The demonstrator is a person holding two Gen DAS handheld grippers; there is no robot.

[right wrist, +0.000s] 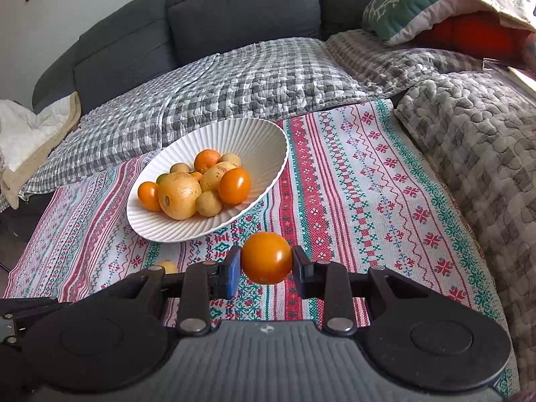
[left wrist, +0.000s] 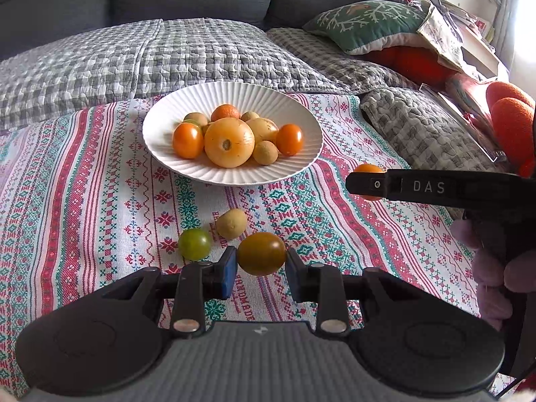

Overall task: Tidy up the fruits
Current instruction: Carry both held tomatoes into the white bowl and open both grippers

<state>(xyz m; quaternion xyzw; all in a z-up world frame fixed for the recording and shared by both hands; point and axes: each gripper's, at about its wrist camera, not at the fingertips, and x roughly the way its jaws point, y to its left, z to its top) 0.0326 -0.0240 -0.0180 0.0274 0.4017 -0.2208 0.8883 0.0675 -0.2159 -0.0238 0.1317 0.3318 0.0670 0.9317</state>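
Note:
A white ribbed bowl (left wrist: 301, 110) (right wrist: 264, 134) on the patterned cloth holds several orange and yellow fruits. My left gripper (left wrist: 261, 261) is shut on a dark olive-brown tomato (left wrist: 261, 253), held over the cloth near me. A green tomato (left wrist: 194, 244) and a small tan fruit (left wrist: 231, 223) lie loose on the cloth just beyond it. My right gripper (right wrist: 266, 261) is shut on an orange tomato (right wrist: 266, 258), in front of the bowl. In the left wrist view the right gripper (left wrist: 368, 184) enters from the right, its orange tomato (left wrist: 367, 168) partly hidden behind a finger.
The patterned cloth (left wrist: 100, 184) (right wrist: 368, 184) covers a sofa seat with a grey checked quilt (left wrist: 167, 57) behind. A green cushion (left wrist: 368, 23) and red cushion (left wrist: 408, 60) lie at the back right. A yellow fruit (right wrist: 168, 265) peeks out by the right gripper's left finger.

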